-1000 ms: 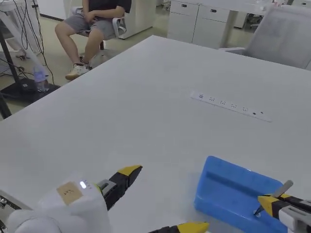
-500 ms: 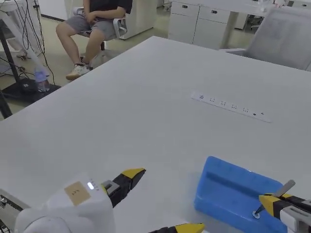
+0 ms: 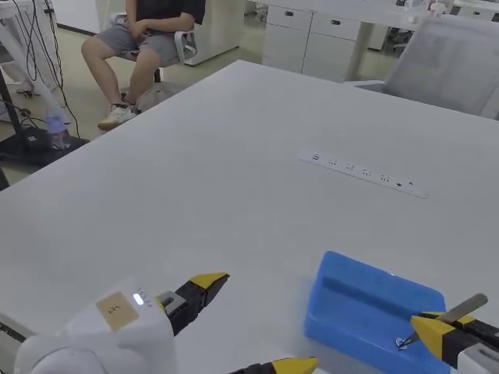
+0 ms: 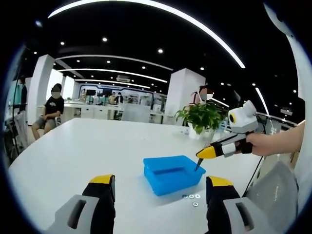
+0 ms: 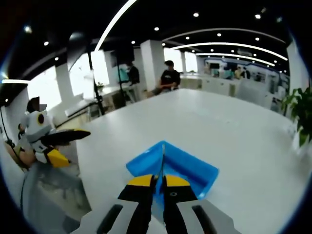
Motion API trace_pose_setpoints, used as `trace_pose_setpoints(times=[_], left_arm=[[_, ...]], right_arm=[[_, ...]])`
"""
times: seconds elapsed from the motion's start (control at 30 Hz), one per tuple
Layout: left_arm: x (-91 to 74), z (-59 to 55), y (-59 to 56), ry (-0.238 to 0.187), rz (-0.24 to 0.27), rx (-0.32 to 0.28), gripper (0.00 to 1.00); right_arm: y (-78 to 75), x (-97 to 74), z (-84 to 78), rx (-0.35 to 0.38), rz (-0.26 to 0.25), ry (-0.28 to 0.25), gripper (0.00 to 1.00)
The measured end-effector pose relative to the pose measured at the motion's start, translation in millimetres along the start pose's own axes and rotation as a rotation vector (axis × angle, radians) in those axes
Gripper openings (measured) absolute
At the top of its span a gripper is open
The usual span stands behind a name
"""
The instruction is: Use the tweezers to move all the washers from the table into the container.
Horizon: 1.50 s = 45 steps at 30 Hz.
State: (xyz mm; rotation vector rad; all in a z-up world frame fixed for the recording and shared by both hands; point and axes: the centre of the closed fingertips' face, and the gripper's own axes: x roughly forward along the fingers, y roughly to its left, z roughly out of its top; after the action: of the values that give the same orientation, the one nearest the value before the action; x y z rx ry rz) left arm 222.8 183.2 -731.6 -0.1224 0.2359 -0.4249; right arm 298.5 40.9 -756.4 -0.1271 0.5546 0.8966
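**Washer poised over the bin, not yet let go**

Nearest me, the left gripper [image 3: 249, 323] hangs idle just above the white table [image 3: 234, 179], its yellow-tipped jaws spread wide with nothing between them. Beside it, the right gripper [image 3: 437, 333] has its jaws pressed together on the slim silver metal tweezers [image 3: 460, 309], which run straight out ahead of it. At their tip sits a small glinting ring [image 3: 401, 343], which I take for a washer.

That tip hovers over the near corner of the blue rectangular plastic container [image 3: 359, 300], directly in front of the right gripper. Over the last second almost nothing has changed: the headset has shifted a little, but the tweezers are where they were over the corner. I judge the release is still to come.

A few small round metal washers [image 4: 190, 196] lie on the table just in front of the left gripper, close against the container, so more trips remain.

Farther beyond both grippers lies a flat white power strip [image 3: 362, 173], and past the table's far edge a seated person [image 3: 148, 31].
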Motion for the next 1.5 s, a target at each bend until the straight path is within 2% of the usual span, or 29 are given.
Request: trace_pose_setpoints(times=[0.2, 0.6, 0.87, 0.97, 1.17, 1.3, 1.5], left_arm=[[0.3, -1.7, 0.0, 0.008, -0.001, 0.005, 0.76], [0.8, -3.0, -3.4, 0.014, -0.015, 0.009, 0.76], [1.5, -6.1, -4.4, 0.031, -0.02, 0.001, 0.75], [1.0, -0.8, -6.5, 0.001, -0.032, -0.003, 0.77], [2.0, -4.3, -6.0, 0.02, -0.031, -0.004, 0.76], [2.8, -5.5, -6.8, 0.028, -0.035, -0.008, 0.75], [2.8, -5.6, -7.0, 0.03, -0.036, -0.007, 0.75]], right_arm=[[9.2, -6.2, -12.1, 0.022, 0.014, 0.009, 0.04], [21.7, 9.4, -54.8, 0.069, 0.053, 0.097, 0.04], [25.4, 19.1, -67.4, 0.062, 0.059, 0.121, 0.04], [20.8, 20.0, -71.0, 0.071, 0.042, 0.12, 0.04], [19.9, 20.2, -72.4, 0.072, 0.044, 0.118, 0.04], [24.7, 19.5, -73.0, 0.044, 0.053, 0.12, 0.04], [41.3, 19.4, -75.8, -0.112, 0.098, 0.148, 0.04]])
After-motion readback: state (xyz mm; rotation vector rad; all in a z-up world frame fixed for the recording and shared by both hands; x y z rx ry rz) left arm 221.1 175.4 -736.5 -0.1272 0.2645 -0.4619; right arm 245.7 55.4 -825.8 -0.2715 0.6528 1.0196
